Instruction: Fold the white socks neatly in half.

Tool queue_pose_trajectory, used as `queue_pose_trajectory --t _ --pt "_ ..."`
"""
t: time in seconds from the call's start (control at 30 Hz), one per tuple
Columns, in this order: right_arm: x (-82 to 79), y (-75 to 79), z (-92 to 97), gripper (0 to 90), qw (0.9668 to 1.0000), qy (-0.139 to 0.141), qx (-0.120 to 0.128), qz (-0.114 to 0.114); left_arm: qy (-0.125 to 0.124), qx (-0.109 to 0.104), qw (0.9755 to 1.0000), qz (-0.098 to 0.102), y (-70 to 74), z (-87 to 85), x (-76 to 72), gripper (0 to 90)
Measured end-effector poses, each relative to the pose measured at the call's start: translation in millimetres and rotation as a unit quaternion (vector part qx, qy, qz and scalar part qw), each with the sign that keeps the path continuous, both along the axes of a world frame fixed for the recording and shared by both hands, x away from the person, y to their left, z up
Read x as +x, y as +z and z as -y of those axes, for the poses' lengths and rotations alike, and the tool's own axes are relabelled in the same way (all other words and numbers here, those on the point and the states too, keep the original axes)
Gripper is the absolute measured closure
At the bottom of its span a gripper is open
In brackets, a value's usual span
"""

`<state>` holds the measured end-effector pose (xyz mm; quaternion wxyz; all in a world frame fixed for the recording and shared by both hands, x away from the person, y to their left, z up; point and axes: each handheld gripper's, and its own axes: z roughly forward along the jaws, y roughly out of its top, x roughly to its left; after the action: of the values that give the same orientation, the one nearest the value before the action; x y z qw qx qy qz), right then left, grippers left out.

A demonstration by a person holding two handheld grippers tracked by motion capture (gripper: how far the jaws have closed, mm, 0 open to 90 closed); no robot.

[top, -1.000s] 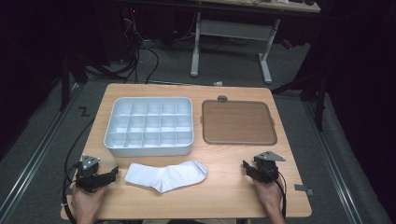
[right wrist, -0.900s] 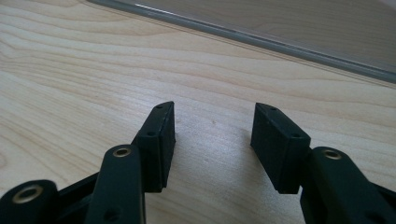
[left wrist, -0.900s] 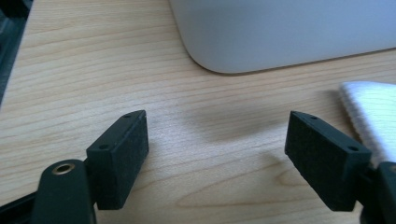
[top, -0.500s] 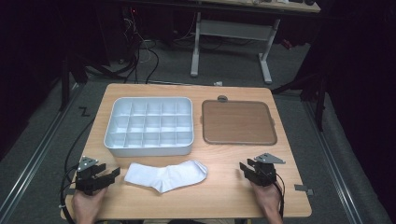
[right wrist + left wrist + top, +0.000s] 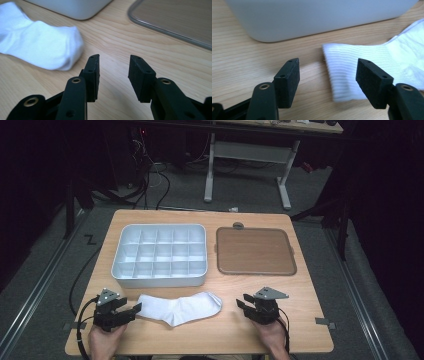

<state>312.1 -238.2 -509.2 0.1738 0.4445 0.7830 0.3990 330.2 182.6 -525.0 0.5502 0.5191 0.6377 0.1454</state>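
- We held our left claw (image 5: 134, 310) spread, its jaws just narrowed, at the white sock's (image 5: 181, 308) cuff.
- Our right claw (image 5: 242, 303), also narrowing, gaped near its toe, gripping nothing.

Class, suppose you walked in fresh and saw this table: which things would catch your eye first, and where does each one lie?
The white ribbed sock lies flat at the near edge of the light wooden table, between the two black grippers. Behind it at the left stands a pale grey plastic tray of small square compartments, and beside that, at the right, lies a brown rounded-corner board with a grey rim.
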Motion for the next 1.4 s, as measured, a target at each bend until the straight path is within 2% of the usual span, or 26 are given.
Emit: queue_pose_trajectory --t 0.1,0.37,0.5,0.63,0.7,0.8,0.93,1.4 --pt "1.0 1.8 -15.8 61.4 0.9997 0.022 0.005 0.0 -0.002 -0.004 0.9999 -0.01 -2.6 7.2 2.9 36.7" --pt "6.0 -0.9 -44.6 61.4 0.9983 0.058 -0.001 0.0 -0.009 0.005 0.9999 -0.01 -6.6 21.2 4.8 38.3" --pt "8.7 -3.1 -51.5 61.3 0.998 0.063 -0.002 -0.002 -0.009 0.011 0.9998 -0.012 -8.4 23.9 5.9 39.6" --pt "14.1 -8.9 -60.8 64.0 0.9979 0.062 -0.019 -0.01 -0.005 0.004 0.9999 -0.013 -10.2 23.8 6.4 42.7" --pt "15.4 -11.0 -62.5 68.2 0.9976 0.064 -0.023 -0.015 -0.002 -0.001 0.9999 -0.014 -9.9 23.7 6.7 44.2" --pt "16.9 -12.9 -62.9 73.3 0.9973 0.063 -0.028 -0.023 -0.003 0.003 0.9999 -0.013 -10.2 24.6 6.9 45.7" --pt "17.2 -12.8 -62.1 77.8 0.9973 0.061 -0.034 -0.022 -0.003 0.006 0.9999 -0.011 -10.4 27.2 6.2 47.6" --pt "13.6 -14.2 -50.6 81.9 0.998 0.048 -0.04 -0.014 -0.012 0.016 0.9998 -0.004 -11.3 39.5 6.0 52.2"
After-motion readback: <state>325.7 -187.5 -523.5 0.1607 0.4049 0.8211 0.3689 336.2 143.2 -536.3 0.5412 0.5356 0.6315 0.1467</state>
